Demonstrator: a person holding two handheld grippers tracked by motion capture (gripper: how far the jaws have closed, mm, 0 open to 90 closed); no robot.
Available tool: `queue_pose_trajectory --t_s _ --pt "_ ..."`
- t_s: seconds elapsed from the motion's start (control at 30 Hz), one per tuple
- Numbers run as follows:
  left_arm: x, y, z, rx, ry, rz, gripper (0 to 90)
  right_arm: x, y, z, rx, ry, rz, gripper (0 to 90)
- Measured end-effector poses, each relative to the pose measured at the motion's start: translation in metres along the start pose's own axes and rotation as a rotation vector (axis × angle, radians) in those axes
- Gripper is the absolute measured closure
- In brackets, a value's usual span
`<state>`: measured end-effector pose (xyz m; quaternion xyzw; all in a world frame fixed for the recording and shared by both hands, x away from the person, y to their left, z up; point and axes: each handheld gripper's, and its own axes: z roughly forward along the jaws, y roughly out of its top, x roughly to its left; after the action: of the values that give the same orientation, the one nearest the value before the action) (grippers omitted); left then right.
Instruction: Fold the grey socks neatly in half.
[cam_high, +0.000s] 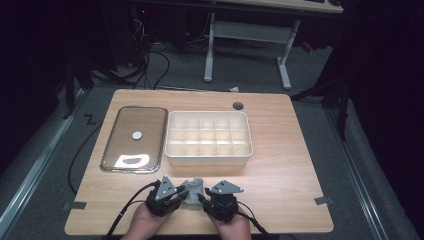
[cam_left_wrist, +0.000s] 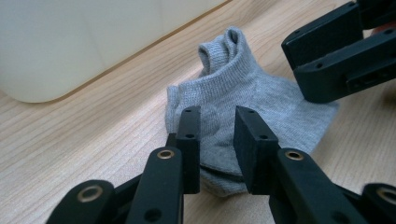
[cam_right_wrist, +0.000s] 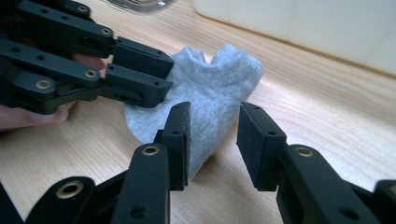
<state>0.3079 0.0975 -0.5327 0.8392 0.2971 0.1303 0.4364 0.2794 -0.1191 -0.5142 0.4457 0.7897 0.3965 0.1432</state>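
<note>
Item: grey sock (cam_high: 192, 189) on worktop (cam_high: 280, 175), flanked by my left tongs (cam_high: 182, 196) and right tongs (cam_high: 202, 198), both slightly parted, gripping nothing, ready for folding.

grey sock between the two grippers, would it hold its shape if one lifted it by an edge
Probably not. The grey sock is soft knit, slumped and creased on the table, so it would likely droop from any pinch point. It looks thin and light, and its ribbed knit should grip the pads rather than slip.
</note>
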Motion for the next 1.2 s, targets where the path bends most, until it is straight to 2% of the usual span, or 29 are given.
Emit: queue_pose_trajectory --t_s 0.13,0.2,0.27,0.33,0.5,0.53,0.63,0.7,0.8,0.83,0.9,1.07,1.2 --pt "0.0 0.0 0.0 -0.002 0.002 0.0 71.7 0.0 0.0 0.005 0.026 0.019 0.021 56.6" --pt "0.0 0.0 0.0 -0.001 0.002 -0.001 71.7 -0.001 -0.001 0.007 0.037 0.024 0.046 54.3" --pt "0.0 0.0 0.0 -0.001 0.001 -0.002 71.7 -0.003 -0.001 0.009 0.051 0.034 0.06 47.1" --pt "0.0 0.0 0.0 -0.001 0.003 -0.002 71.7 -0.005 -0.002 0.011 0.064 0.048 0.073 45.3" --pt "0.0 0.0 0.0 -0.001 0.005 -0.003 71.4 -0.008 -0.003 0.015 0.056 0.063 0.08 45.5" --pt "0.0 0.0 0.0 -0.003 0.006 -0.002 71.3 -0.007 -0.003 0.015 0.064 0.068 0.09 46.0" --pt "0.0 0.0 0.0 -0.002 0.006 -0.001 70.8 -0.006 -0.003 0.019 0.059 0.079 0.08 51.1" --pt "-0.001 0.0 0.0 -0.002 0.007 -0.001 70.6 -0.005 -0.003 0.019 0.06 0.084 0.074 58.9" --pt "-0.001 0.0 0.0 -0.002 0.012 0.002 70.8 -0.003 -0.004 0.02 0.053 0.117 0.061 76.8" --pt "-0.002 0.0 -0.001 -0.002 0.014 0.007 71.0 -0.001 -0.004 0.019 0.049 0.113 0.055 79.2" --pt "-0.003 -0.001 -0.001 -0.003 0.013 0.013 72.1 0.0 -0.003 0.017 0.042 0.109 0.034 80.6" --pt "-0.008 -0.001 -0.001 0.001 -0.006 0.02 75.7 -0.002 -0.002 0.009 0.031 0.113 0.035 80.8" --pt "-0.023 0.0 0.001 0.0 0.011 0.064 76.2 -0.005 -0.004 0.002 0.027 0.109 0.047 80.8"
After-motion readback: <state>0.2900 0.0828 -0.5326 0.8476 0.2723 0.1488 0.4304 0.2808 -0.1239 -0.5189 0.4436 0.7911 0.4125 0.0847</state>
